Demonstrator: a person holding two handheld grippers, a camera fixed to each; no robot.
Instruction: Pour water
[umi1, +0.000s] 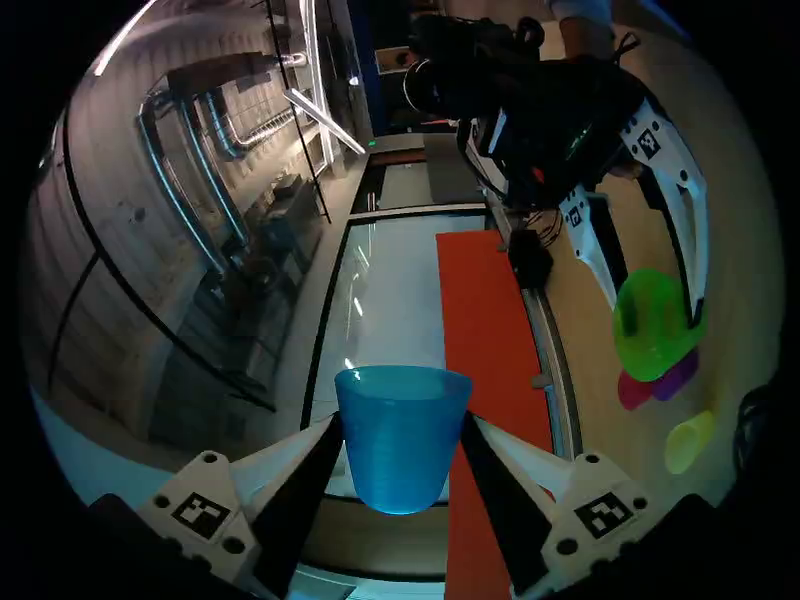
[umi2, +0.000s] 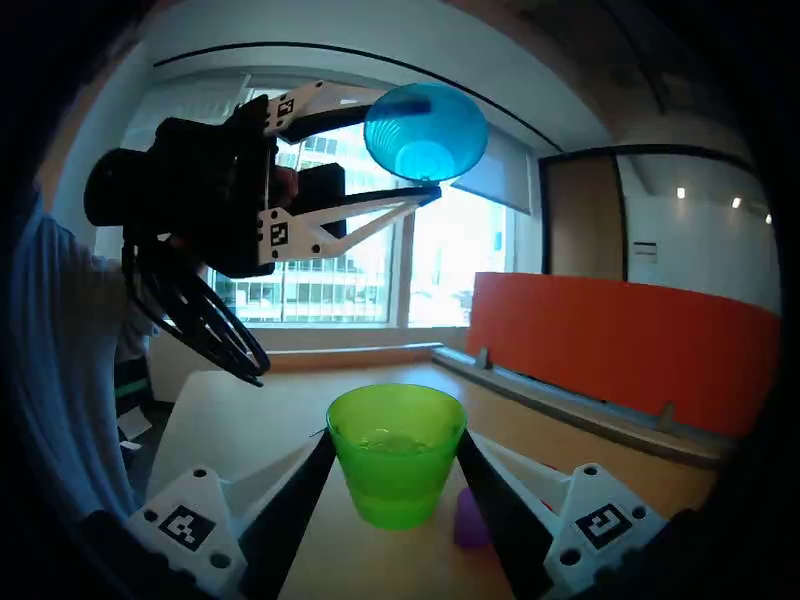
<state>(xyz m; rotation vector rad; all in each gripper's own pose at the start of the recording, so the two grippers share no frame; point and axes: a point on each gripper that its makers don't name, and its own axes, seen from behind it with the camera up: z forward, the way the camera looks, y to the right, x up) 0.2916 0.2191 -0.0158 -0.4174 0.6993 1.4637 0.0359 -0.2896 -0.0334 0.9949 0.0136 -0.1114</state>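
Holds blue cup tight in left gripper, tipped high above green cup, itself clamped in right gripper over surface (some water inside, seemingly). Risks spilling onto surface if misaligned.

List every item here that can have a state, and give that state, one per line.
blue cup: gripped, raised, tipped on its side.
green cup: gripped, upright, seemingly part full.
left gripper: shut on the blue cup.
right gripper: shut on the green cup.
purple cup: ungripped, on the table.
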